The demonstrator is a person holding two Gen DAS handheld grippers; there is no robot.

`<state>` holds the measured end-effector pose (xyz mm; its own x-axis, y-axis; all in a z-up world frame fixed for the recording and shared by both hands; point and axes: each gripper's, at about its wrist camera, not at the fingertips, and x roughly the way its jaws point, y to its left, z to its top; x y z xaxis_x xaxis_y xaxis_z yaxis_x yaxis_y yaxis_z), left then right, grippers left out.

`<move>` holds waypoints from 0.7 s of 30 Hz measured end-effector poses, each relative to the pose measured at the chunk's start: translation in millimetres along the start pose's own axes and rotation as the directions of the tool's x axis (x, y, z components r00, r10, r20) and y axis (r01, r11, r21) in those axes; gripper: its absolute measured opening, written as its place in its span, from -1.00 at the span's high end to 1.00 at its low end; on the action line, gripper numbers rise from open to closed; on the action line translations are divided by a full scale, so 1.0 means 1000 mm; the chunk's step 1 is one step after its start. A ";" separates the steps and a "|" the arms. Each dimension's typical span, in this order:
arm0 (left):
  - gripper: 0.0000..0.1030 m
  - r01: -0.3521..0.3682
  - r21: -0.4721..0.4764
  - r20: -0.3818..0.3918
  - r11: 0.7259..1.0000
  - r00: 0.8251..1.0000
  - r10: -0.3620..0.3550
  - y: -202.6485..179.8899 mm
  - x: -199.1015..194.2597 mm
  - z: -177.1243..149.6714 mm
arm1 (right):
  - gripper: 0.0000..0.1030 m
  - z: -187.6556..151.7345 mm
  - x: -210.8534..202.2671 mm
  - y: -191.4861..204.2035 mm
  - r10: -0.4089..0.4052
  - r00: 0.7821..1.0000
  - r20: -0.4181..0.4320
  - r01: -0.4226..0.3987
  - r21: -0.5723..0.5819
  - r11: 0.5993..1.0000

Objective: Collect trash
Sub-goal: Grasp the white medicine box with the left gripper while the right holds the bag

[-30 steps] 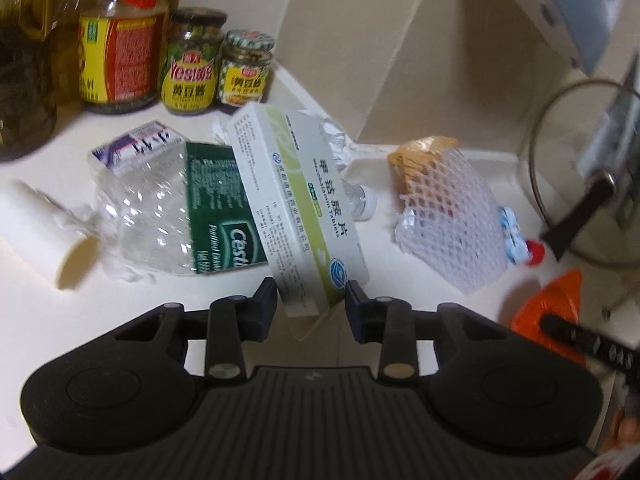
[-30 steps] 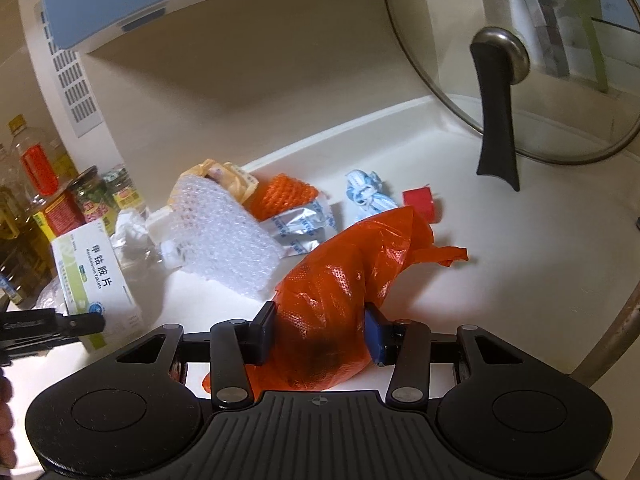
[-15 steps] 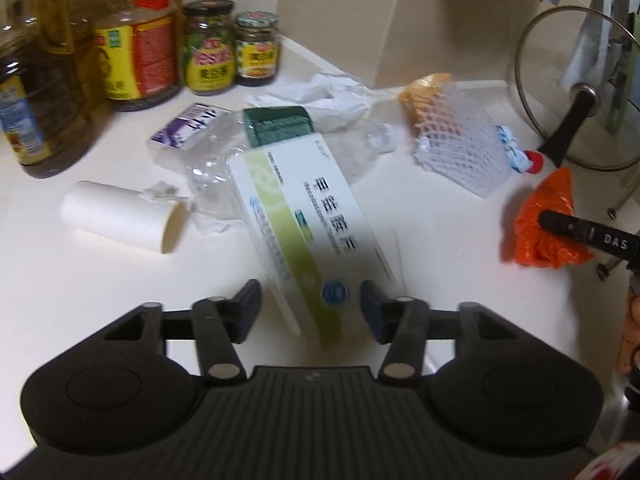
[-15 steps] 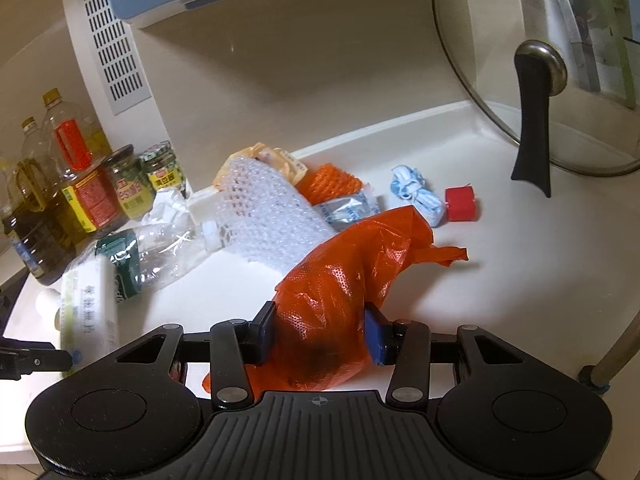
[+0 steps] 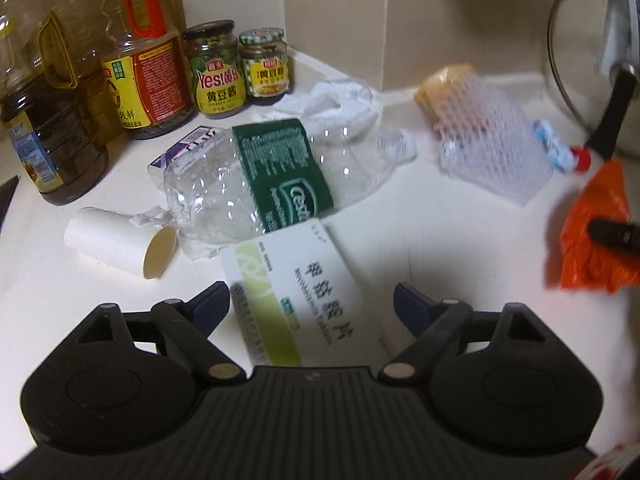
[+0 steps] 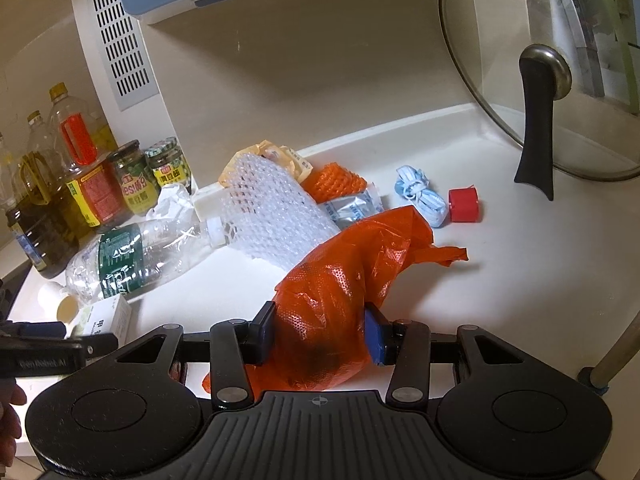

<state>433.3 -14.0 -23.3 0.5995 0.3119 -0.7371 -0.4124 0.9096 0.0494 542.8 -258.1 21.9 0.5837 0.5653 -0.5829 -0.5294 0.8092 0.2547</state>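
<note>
- Two grippers are in your hands: your left gripper point(image 5: 310, 296) has just been opening its jaws, and they now stand wide and released, with the medicine box point(image 5: 304, 292) lying between them on the white worktop point(image 5: 460, 240), neither pad pressing on it.
- Your right gripper point(image 6: 320, 330) has its jaws clenched on the orange plastic bag point(image 6: 344, 292), which bulges between the pads and trails its loose end to the far right.
- Just beyond the medicine box lies the crushed clear water bottle point(image 5: 256, 184) with a green label, on its side, its cap end pointing right.
- Left of the box you have a white cardboard tube point(image 5: 120, 242) lying on the worktop, its open end toward you.
- Farther right sits the white foam netting point(image 6: 268, 208), with orange netting point(image 6: 336, 182) and a silver foil packet point(image 6: 352, 208) just behind it.
- A rolled blue face mask point(image 6: 420, 196) and a red bottle cap point(image 6: 463, 205) lie side by side at the far right.
- Along the far left stand oil bottles point(image 5: 52, 120) and two sauce jars point(image 5: 218, 68).
- A glass pot lid point(image 6: 540, 68) leans upright at the far right.
</note>
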 end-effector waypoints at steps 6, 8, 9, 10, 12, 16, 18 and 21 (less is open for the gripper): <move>-0.61 -0.033 0.067 -0.020 0.997 0.999 0.034 0.016 -0.010 -0.011 | 0.12 -0.003 0.001 -0.001 0.008 1.000 -0.009 -0.008 -0.006 1.000; -0.61 -0.010 0.035 -0.024 0.999 1.000 0.011 0.025 -0.010 -0.012 | 0.12 -0.005 0.000 0.001 0.011 1.000 -0.011 -0.011 -0.007 1.000; -0.61 0.004 0.023 -0.028 1.000 1.000 -0.003 0.029 -0.009 -0.012 | 0.12 -0.005 0.000 0.002 0.013 1.000 -0.013 -0.013 -0.008 1.000; -0.55 0.016 0.018 -0.027 1.000 1.000 -0.015 0.030 -0.007 -0.012 | 0.12 -0.006 0.001 0.003 0.014 1.000 -0.015 -0.015 -0.010 1.000; -0.38 0.034 0.010 -0.025 0.999 0.999 -0.033 0.032 -0.004 -0.010 | 0.12 -0.007 0.001 0.006 0.019 1.000 -0.021 -0.019 -0.017 1.000; -0.37 0.037 0.016 -0.014 0.999 0.999 -0.036 0.032 0.002 -0.009 | 0.12 -0.009 -0.001 0.013 0.029 0.999 -0.026 -0.030 -0.038 0.999; -0.36 0.042 0.019 -0.015 0.999 0.999 -0.042 0.034 0.001 -0.010 | 0.12 -0.011 -0.003 0.017 0.034 0.999 -0.029 -0.035 -0.047 0.998; -0.35 0.056 0.033 -0.006 0.998 0.998 -0.056 0.036 -0.006 -0.014 | 0.12 -0.015 -0.008 0.024 0.037 0.999 -0.034 -0.039 -0.060 0.997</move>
<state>405.1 12.8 -26.7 0.6170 0.2590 -0.7431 -0.3555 0.9342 0.0304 515.8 -245.8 20.9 0.5430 0.5889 -0.5987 -0.5873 0.7759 0.2305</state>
